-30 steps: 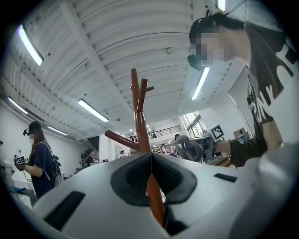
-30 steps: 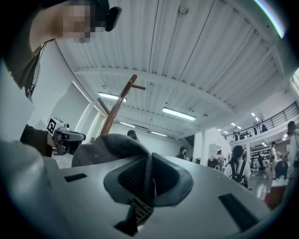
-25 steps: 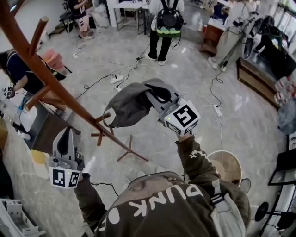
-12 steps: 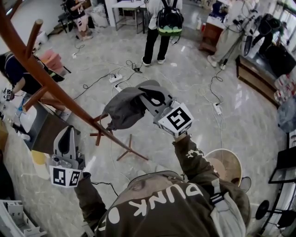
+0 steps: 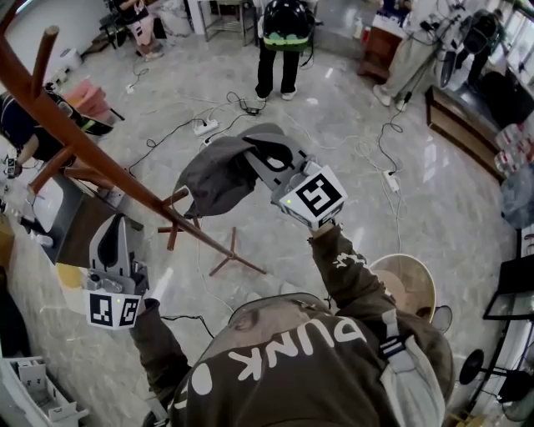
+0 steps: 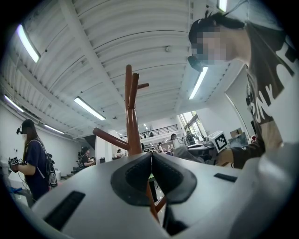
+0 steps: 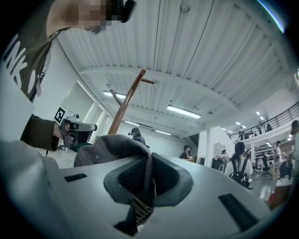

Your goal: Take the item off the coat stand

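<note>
A grey cap hangs from my right gripper, whose jaws are shut on its edge; in the right gripper view the cap bulges just left of the closed pads. The cap is held in the air, off the brown wooden coat stand, which slants across the left of the head view. The coat stand shows behind the cap in the right gripper view. My left gripper is low at the left, jaws shut on nothing, and it looks up at the coat stand.
Several people stand or sit around the marble floor; one with a backpack is at the top. Power strips and cables lie on the floor beyond the stand's feet. A round stool is at the lower right, and a dark cabinet at the right.
My right gripper has carried the cap a little up and to the left in the head view. The left gripper has shifted slightly left.
</note>
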The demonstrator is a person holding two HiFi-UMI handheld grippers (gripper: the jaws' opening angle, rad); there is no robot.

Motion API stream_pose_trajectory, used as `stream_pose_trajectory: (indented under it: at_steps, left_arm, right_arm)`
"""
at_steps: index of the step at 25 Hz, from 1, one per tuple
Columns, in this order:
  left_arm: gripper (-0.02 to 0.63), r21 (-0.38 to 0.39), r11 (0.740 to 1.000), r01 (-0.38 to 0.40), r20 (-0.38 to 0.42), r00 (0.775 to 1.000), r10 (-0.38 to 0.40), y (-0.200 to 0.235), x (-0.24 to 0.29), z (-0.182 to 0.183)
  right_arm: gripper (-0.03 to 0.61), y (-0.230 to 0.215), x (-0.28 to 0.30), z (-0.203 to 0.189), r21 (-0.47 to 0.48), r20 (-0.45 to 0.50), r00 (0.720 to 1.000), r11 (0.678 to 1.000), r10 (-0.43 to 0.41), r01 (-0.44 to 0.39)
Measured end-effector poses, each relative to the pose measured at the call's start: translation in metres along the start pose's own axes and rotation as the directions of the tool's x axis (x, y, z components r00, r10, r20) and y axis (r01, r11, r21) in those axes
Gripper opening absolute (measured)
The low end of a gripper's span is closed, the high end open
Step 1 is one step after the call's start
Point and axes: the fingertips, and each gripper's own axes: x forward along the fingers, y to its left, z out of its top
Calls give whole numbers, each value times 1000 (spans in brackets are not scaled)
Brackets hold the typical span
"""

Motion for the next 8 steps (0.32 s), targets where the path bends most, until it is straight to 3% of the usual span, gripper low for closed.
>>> stream_pose_trajectory:
  at_steps: [8]
  left_arm:
    - [5,5,1000,-3,-3,1000,3,2,-1,0]
  right_arm:
    - [35,0,4,4,-4,5,1000,1000,0,0]
